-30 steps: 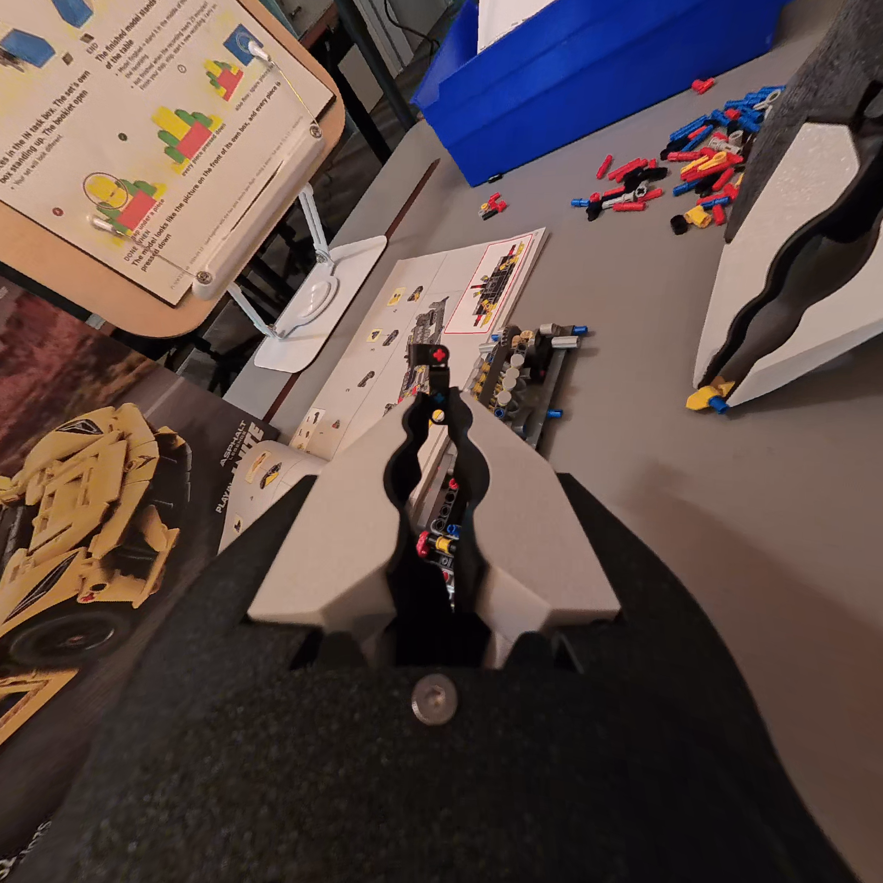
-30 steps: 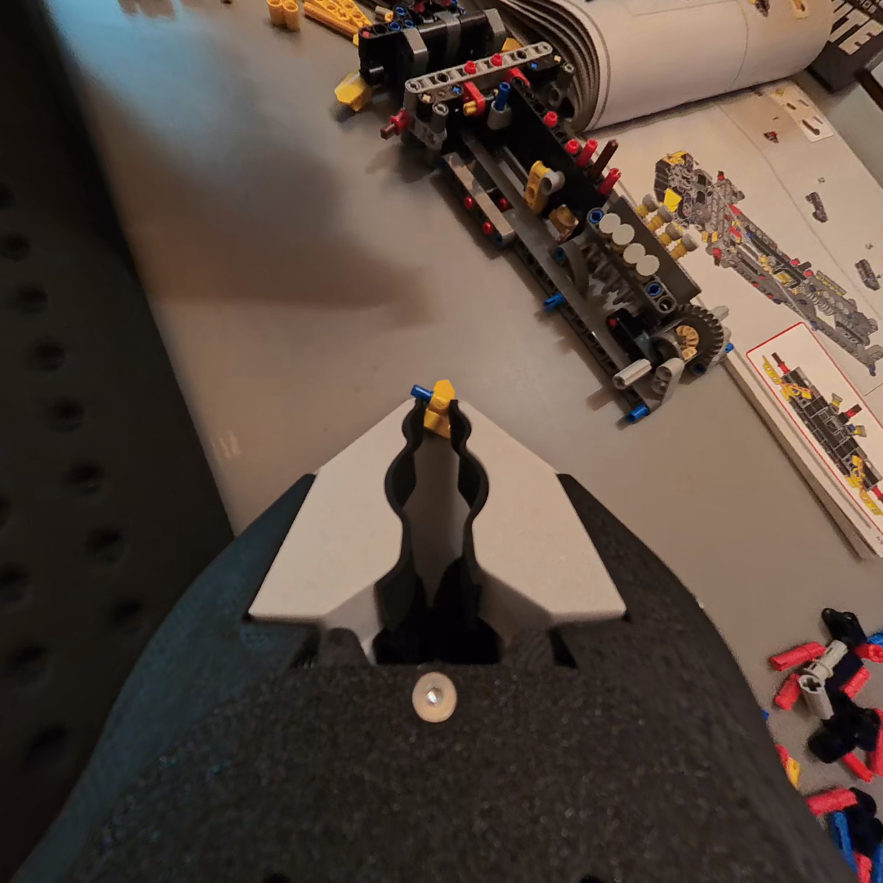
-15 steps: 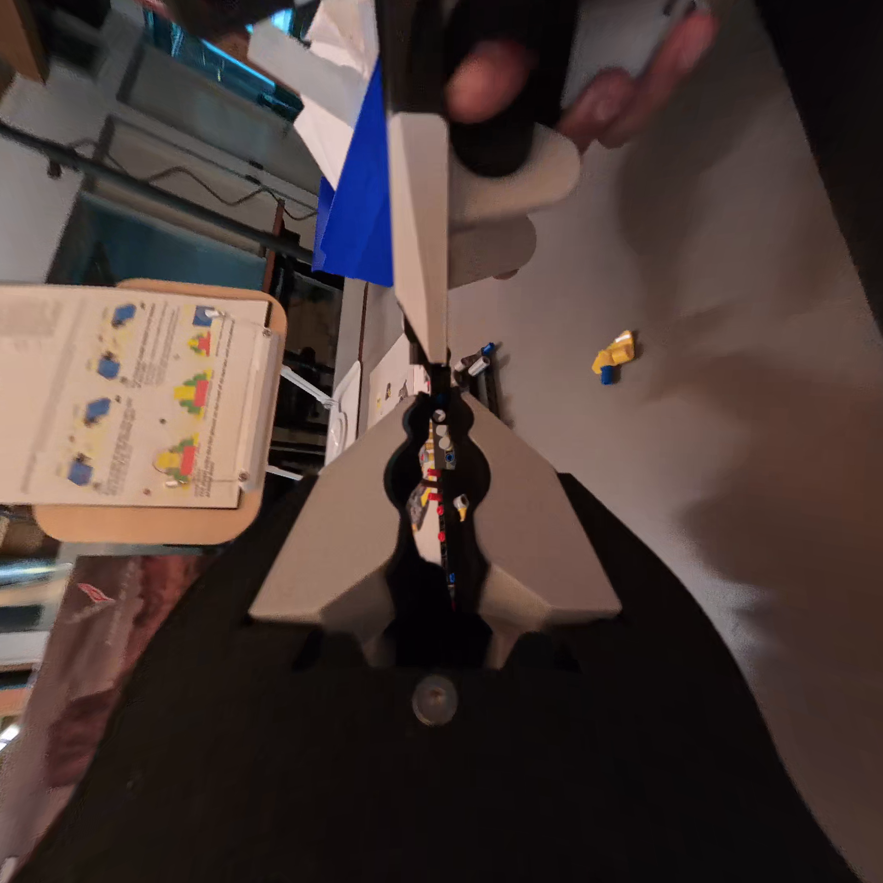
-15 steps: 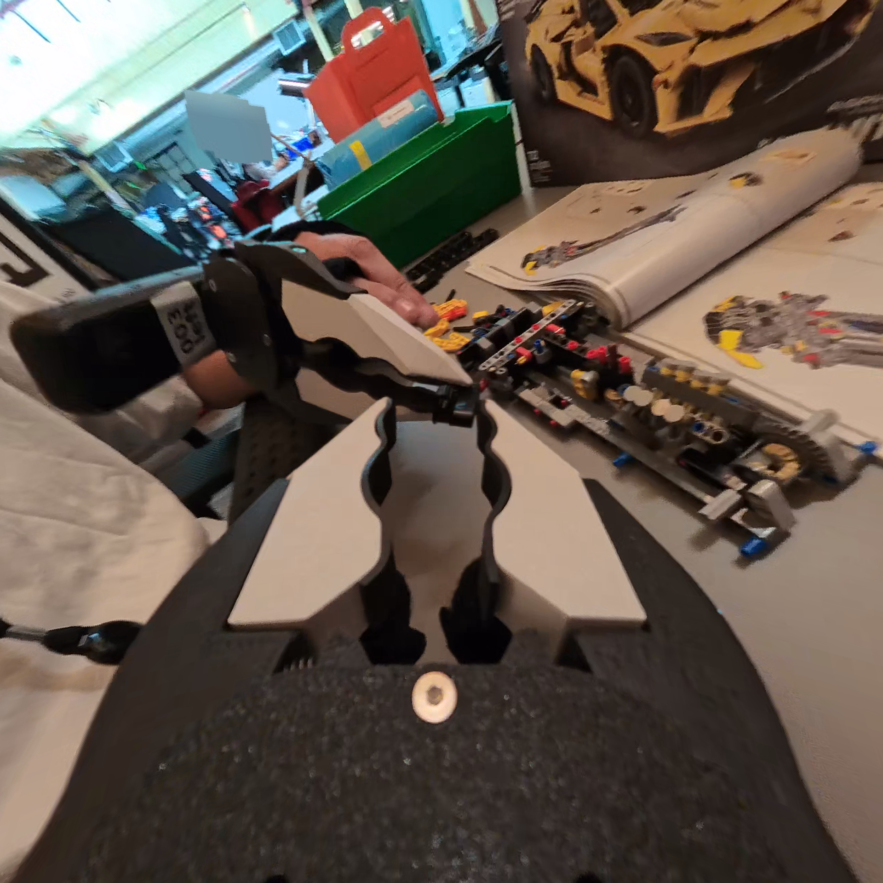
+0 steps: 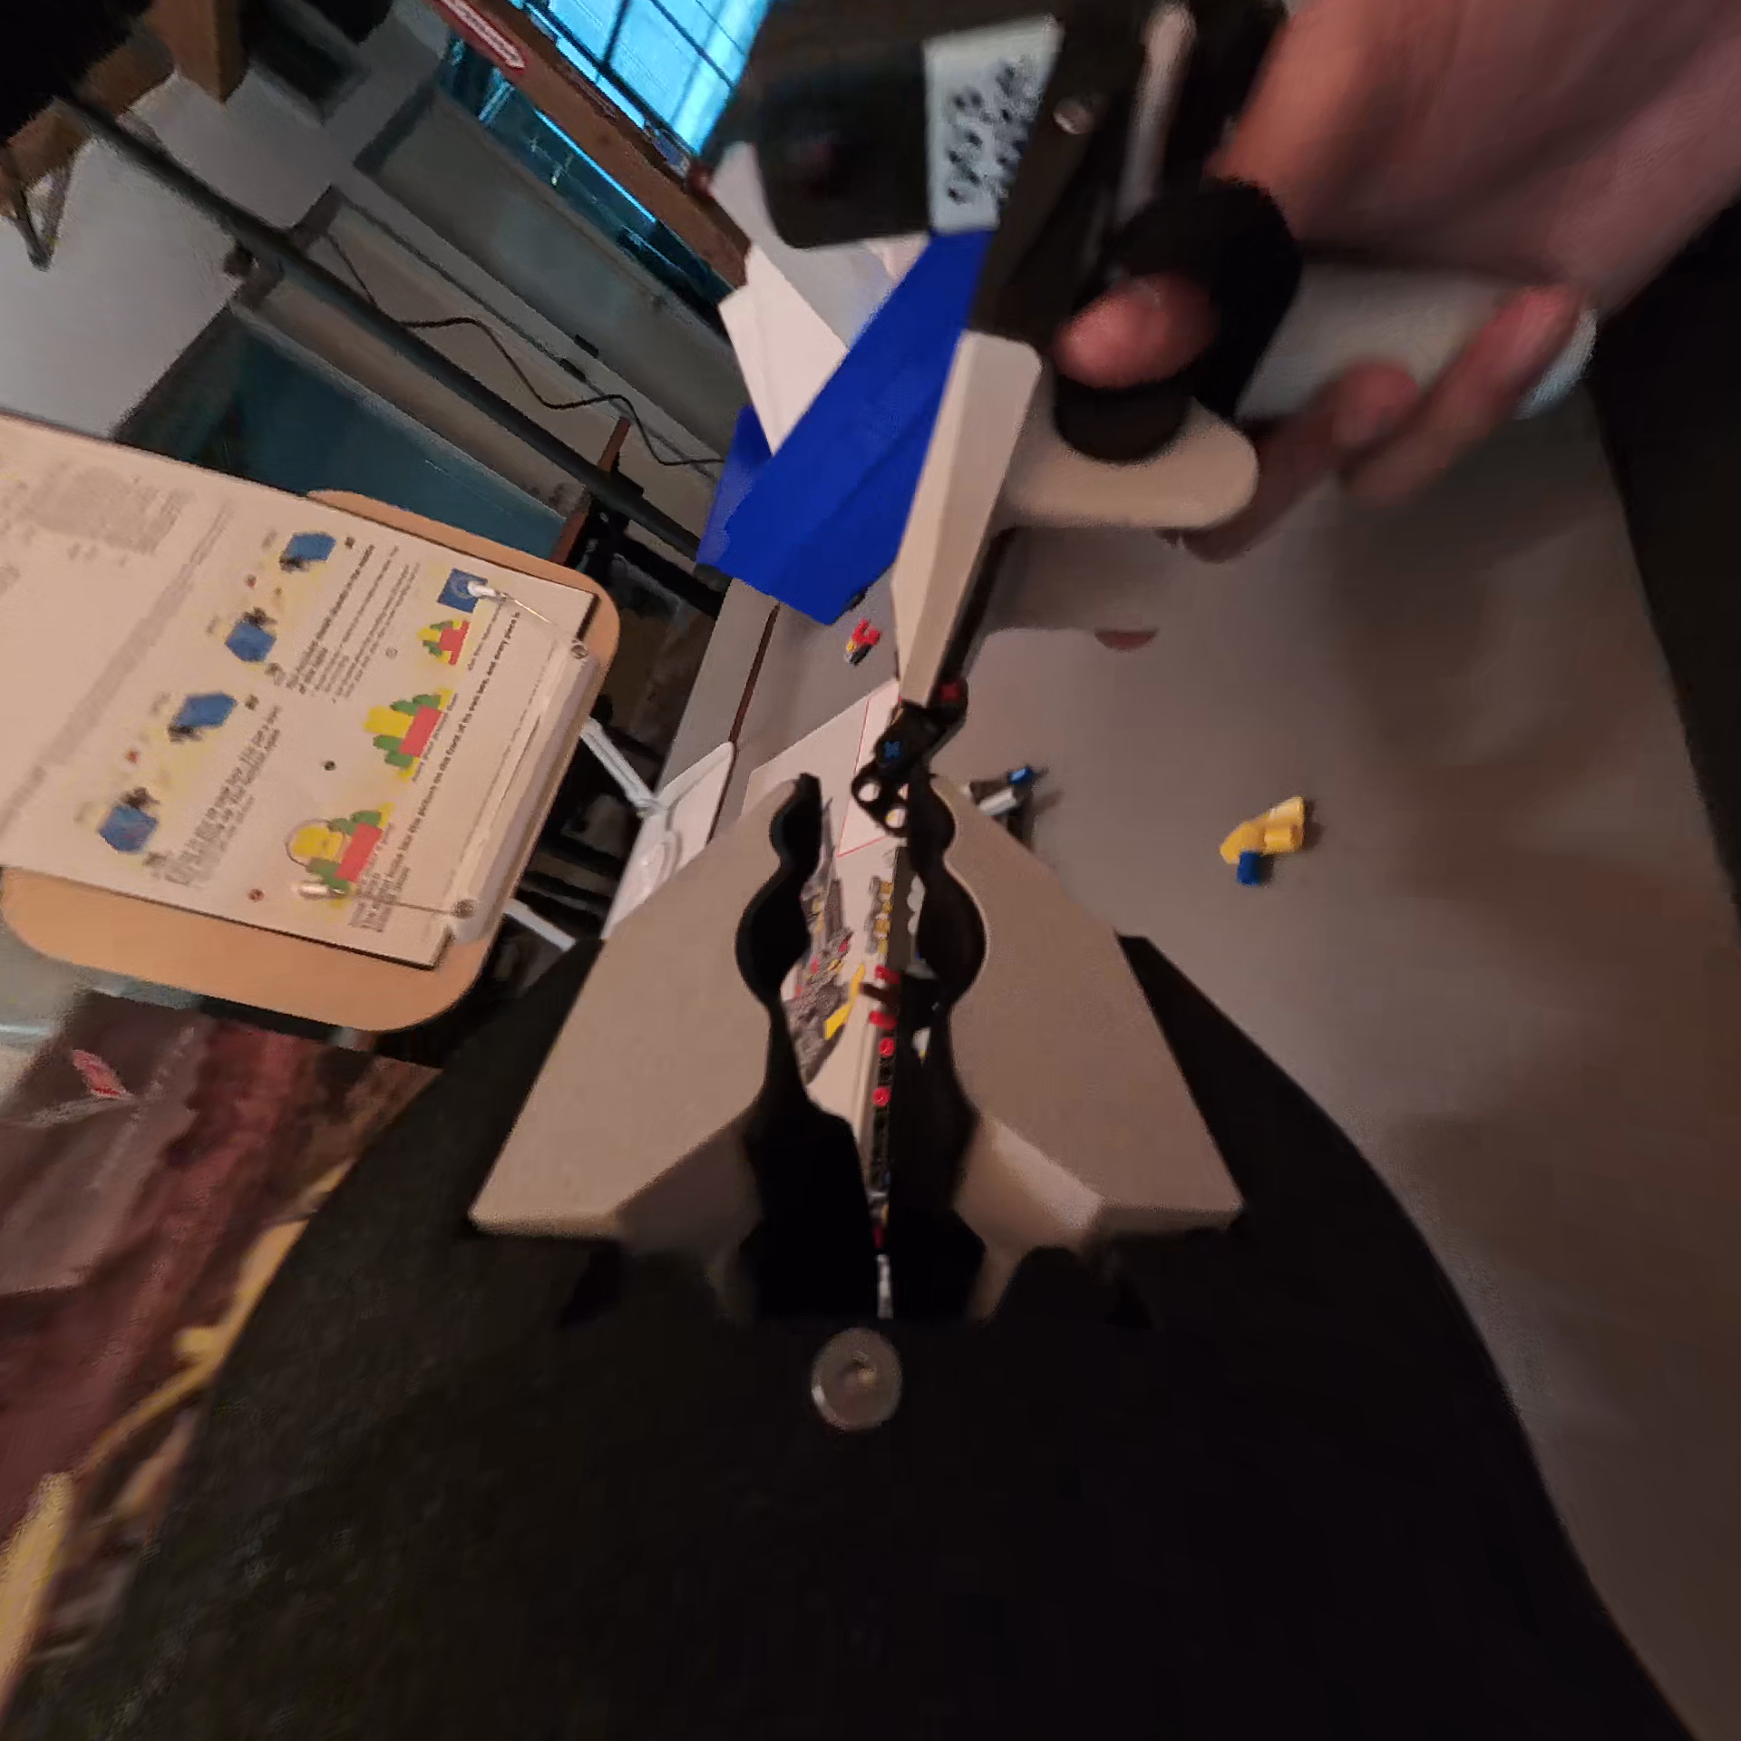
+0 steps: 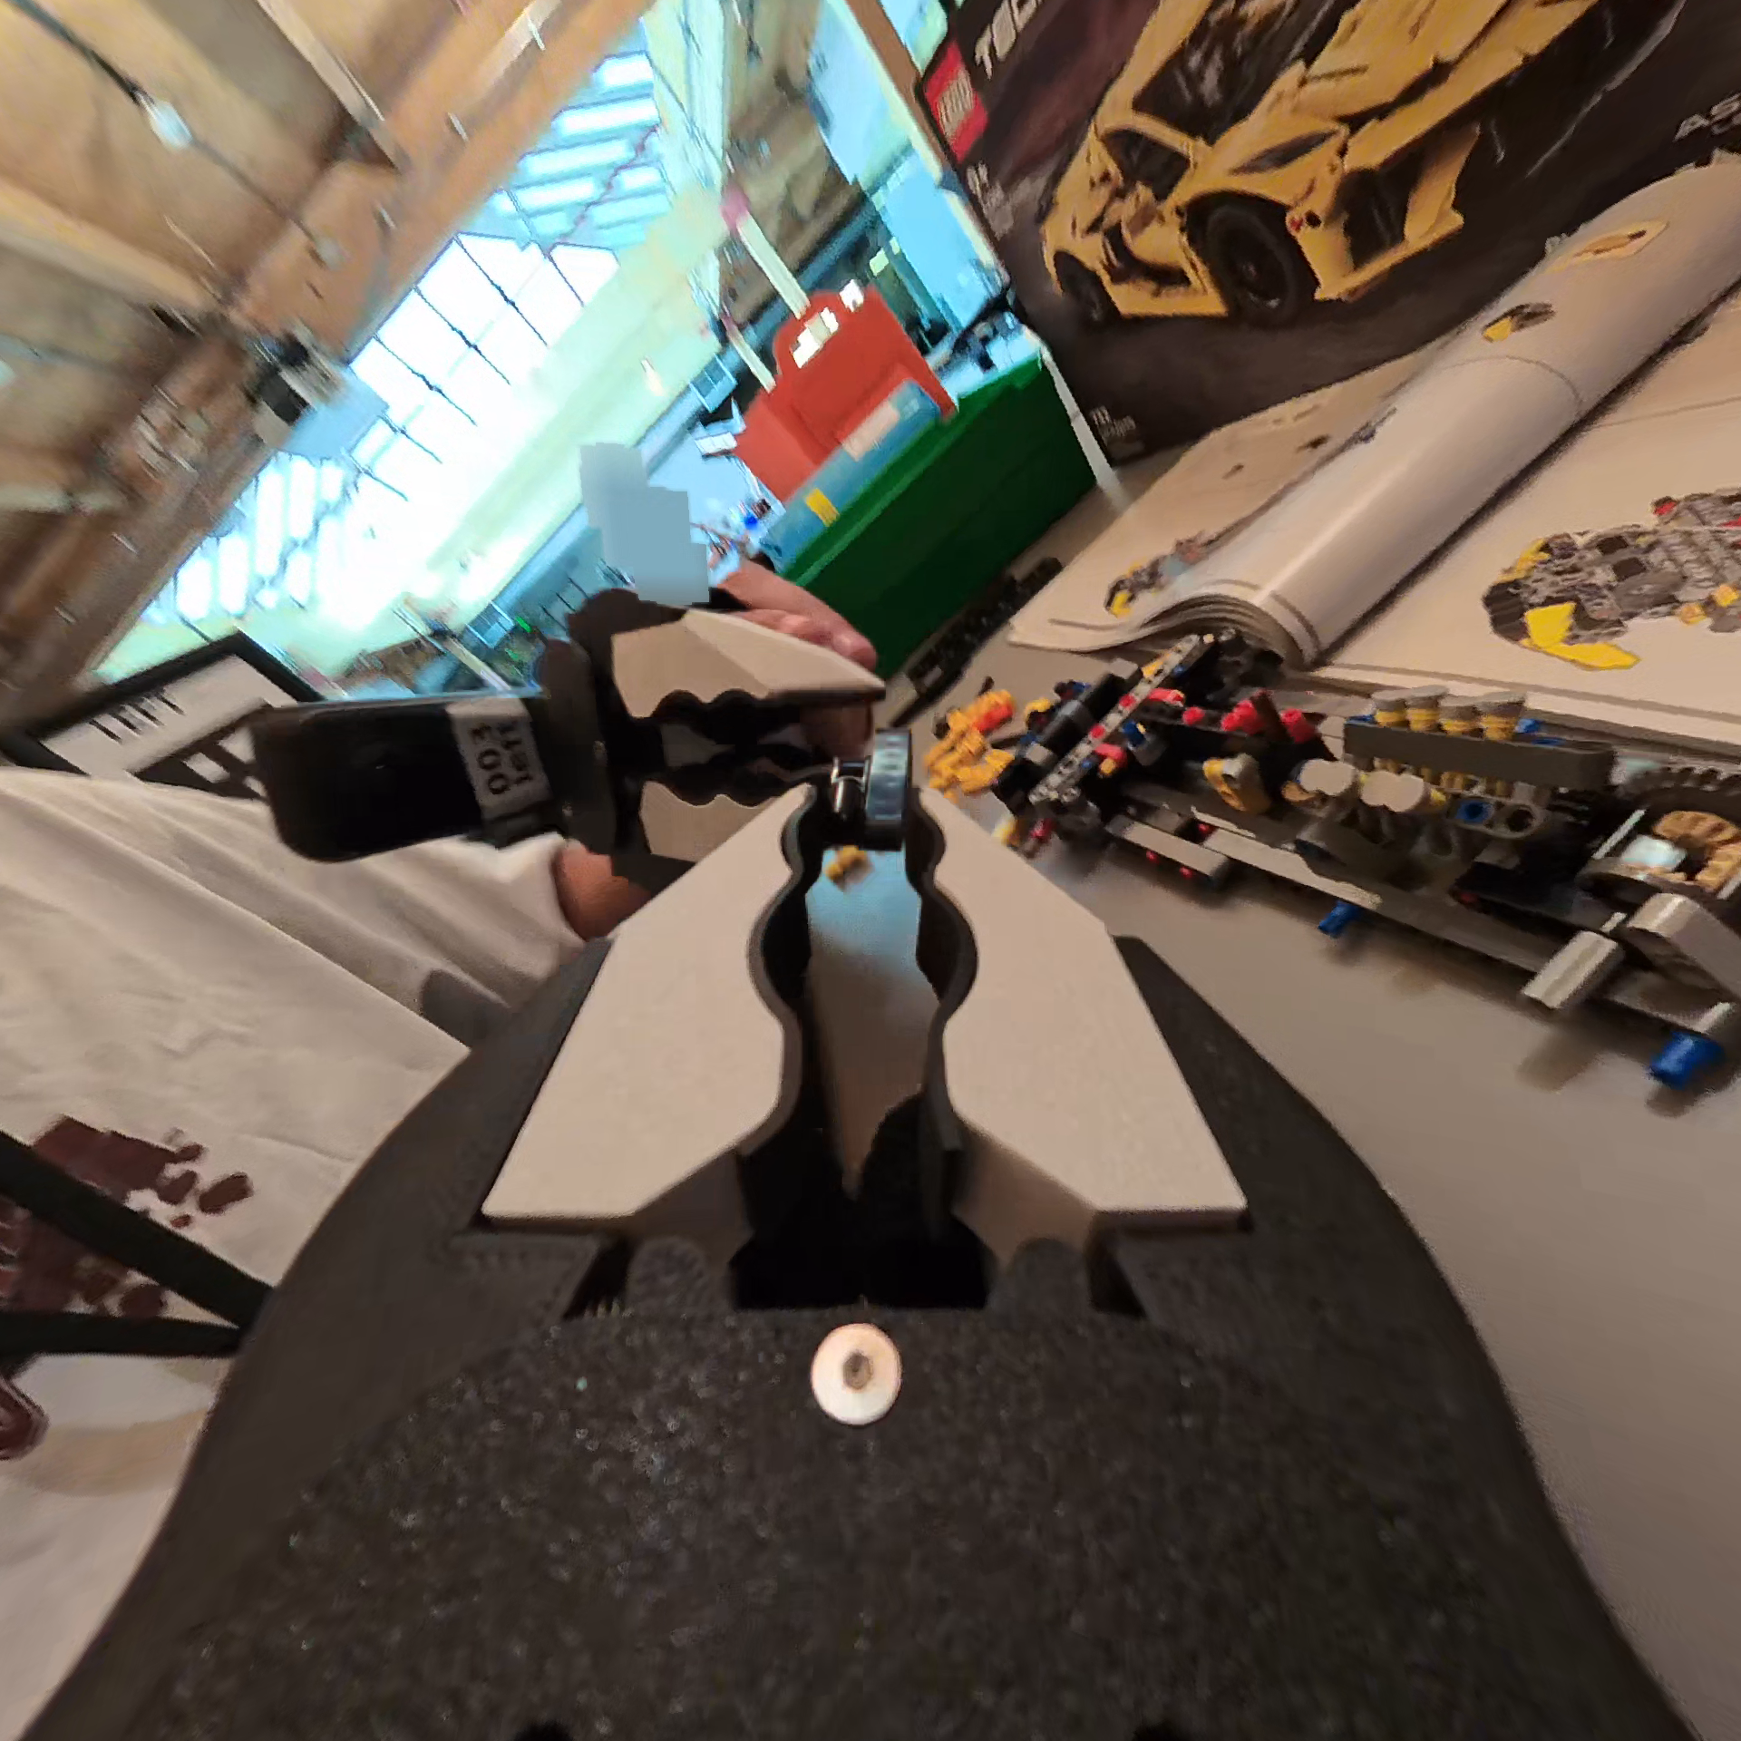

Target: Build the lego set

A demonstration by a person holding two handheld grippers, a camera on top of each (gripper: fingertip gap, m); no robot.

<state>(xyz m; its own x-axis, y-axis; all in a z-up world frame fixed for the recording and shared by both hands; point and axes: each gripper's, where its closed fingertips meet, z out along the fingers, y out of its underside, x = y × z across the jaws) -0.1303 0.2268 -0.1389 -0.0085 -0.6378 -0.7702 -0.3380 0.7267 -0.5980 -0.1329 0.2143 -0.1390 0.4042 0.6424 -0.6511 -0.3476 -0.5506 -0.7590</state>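
**Black connector passes from left jaws to right**

The right gripper has its jaws clenched on the black connector, which hangs in the air above the surface, clear of everything on it; the left gripper faces it tip to tip with its jaws released, so the piece looks held by the right alone. The two tools meet nose to nose, probably so that the piece can be re-gripped at a better angle for fitting.

The half-built chassis lies along the near edge of the open instruction booklet, well apart from both grippers; the yellow piece, with its blue pin, lies loose on bare surface.

A second ago the left jaws pinched the connector and the right jaws carried the yellow piece; half a second ago the right had opened, with the yellow piece already set down; now the grips are swapped, so the handover seems done and the fitting is not yet begun.
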